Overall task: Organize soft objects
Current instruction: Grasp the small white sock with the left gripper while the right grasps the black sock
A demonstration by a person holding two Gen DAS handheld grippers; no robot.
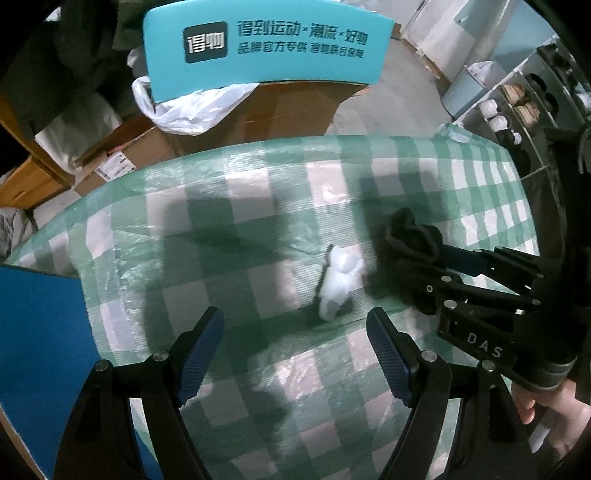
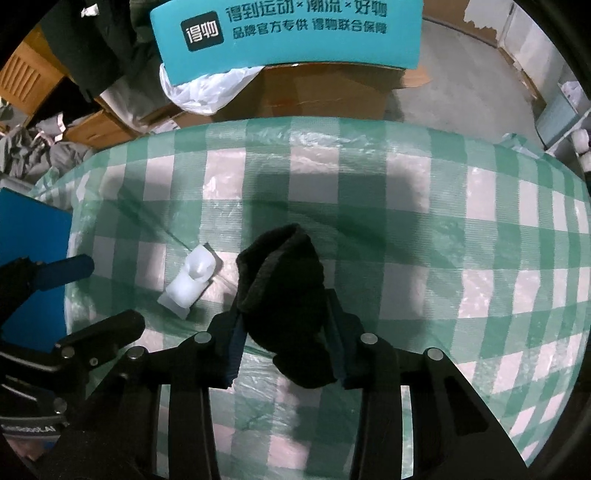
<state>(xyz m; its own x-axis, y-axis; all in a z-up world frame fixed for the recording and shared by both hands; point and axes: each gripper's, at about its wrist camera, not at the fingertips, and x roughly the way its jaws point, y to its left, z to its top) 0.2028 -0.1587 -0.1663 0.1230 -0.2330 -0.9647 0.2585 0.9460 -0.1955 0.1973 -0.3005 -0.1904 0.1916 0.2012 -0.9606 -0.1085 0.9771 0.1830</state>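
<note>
I am seeing the right claw (image 2: 286,345) clamping a bunched black sock (image 2: 286,295) just above the green-checked tabletop (image 2: 443,236); its own view is showing both pads pressing into the fabric. The left claw (image 1: 295,354) is hanging wide open, holding nothing, with a small white sock (image 1: 338,282) lying just ahead of it. Only the left view is giving me the person's hand (image 1: 546,410) gripping the right tool.

One black sock (image 2: 286,295), one white sock (image 2: 192,278), two grippers, one checked cloth (image 2: 443,221), one teal box (image 2: 288,33).
</note>
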